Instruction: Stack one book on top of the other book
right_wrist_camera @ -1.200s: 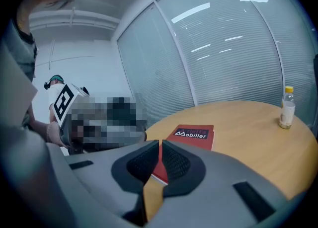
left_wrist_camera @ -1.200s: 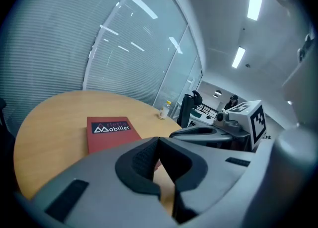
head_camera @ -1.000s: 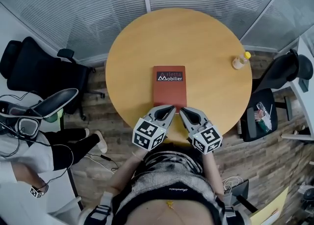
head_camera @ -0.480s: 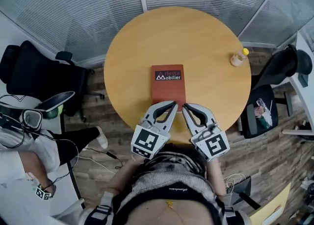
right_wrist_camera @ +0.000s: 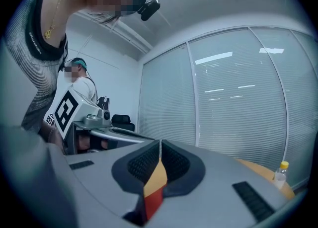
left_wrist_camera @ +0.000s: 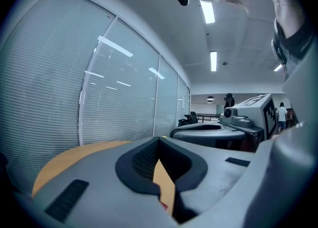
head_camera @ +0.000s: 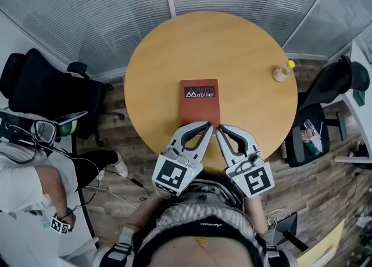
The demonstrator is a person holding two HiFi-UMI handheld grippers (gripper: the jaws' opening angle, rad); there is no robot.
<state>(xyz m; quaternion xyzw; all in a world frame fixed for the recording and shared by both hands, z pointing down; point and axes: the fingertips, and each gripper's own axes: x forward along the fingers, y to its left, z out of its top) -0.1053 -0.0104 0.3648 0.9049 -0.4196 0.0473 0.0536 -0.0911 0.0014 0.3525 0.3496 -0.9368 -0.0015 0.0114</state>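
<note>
Head view alone is showing whole book (head_camera: 200, 104): red, lying flat mid-table (head_camera: 232, 45), bottle (head_camera: 284, 71) well apart near right rim. Gripper views are catching only slivers of tabletop and red cover through jaw gaps. You're holding left gripper (head_camera: 205, 124) and right gripper (head_camera: 220, 128) side by side above book's near edge, pointing roughly level, tips converging. Both are pressed together, pinching nothing.

Grey fingers (head_camera: 201, 137), marker cubes (head_camera: 173, 175), knit top (head_camera: 197, 199)
</note>
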